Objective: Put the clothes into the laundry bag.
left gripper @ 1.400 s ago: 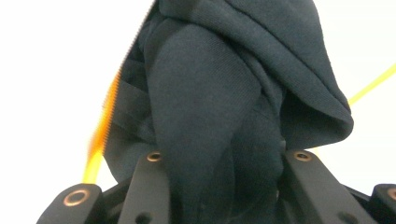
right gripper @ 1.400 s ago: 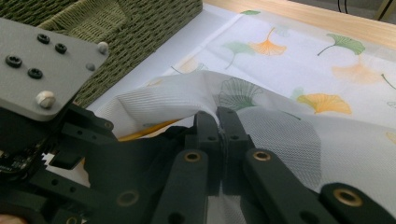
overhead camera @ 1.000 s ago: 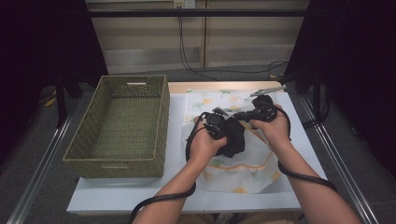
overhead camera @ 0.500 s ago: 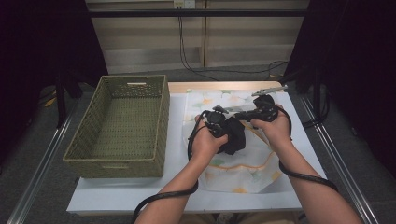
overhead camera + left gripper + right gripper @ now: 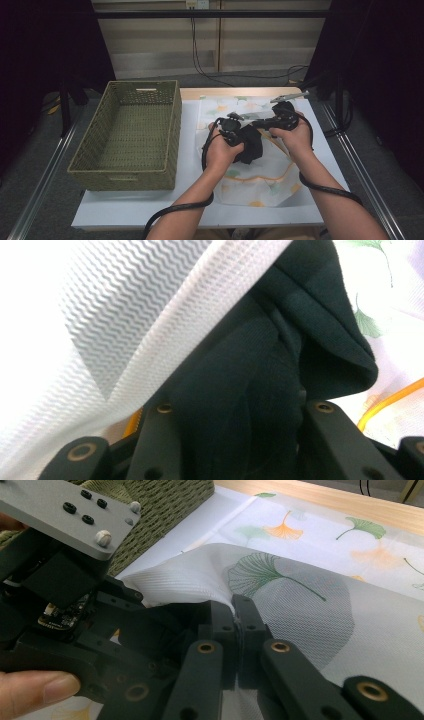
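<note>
Wicker basket walls off the left — bare table near the front edge stays passable.

The high view is evenly but softly lit from above: the table and the cloth read bright, while the room at far left and far right sinks into near black. Shadows are faint, a thin one along the near side of the basket. The picture is slightly soft and grainy, with no glare. The left gripper view is very close and blurred; the mesh is overexposed at left, and the dark fabric loses detail. The right gripper view is bright, sharpest on the leaf print, soft at its near corners and far edge.
</note>
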Demonstrator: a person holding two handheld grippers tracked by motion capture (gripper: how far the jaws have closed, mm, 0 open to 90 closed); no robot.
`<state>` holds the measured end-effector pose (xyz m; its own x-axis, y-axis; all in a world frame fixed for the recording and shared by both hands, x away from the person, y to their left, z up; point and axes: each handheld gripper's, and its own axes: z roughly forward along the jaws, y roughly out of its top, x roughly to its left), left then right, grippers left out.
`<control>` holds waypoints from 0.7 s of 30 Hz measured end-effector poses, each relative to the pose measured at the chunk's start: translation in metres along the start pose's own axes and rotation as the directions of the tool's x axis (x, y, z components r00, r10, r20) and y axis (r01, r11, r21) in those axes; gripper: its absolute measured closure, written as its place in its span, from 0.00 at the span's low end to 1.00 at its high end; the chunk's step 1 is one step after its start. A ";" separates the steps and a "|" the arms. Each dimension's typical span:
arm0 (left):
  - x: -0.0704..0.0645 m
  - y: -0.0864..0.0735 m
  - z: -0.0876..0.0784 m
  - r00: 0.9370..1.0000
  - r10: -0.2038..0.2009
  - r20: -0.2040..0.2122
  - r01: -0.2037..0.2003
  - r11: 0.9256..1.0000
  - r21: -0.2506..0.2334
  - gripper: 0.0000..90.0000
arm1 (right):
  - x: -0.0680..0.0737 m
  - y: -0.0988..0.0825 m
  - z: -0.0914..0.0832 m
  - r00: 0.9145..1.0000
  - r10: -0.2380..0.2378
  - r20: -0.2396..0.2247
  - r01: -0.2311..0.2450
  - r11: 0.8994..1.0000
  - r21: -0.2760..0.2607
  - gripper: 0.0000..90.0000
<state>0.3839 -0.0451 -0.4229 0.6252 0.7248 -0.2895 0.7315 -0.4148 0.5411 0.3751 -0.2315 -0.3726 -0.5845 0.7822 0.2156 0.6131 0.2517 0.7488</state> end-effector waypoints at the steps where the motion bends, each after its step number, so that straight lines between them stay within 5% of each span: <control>1: 0.000 0.000 0.000 1.000 0.000 0.000 0.000 1.000 0.000 0.74 | 0.000 0.000 0.000 1.000 0.000 0.000 0.000 1.000 0.000 1.00; 21: 0.000 0.004 0.003 1.000 -0.016 -0.007 0.015 0.999 -0.031 0.74 | -0.001 0.000 0.000 1.000 -0.004 -0.001 0.004 1.000 -0.006 1.00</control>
<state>0.3874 -0.0478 -0.4234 0.6116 0.7353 -0.2921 0.7324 -0.3866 0.5604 0.3761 -0.2321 -0.3727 -0.5872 0.7808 0.2135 0.6077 0.2511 0.7534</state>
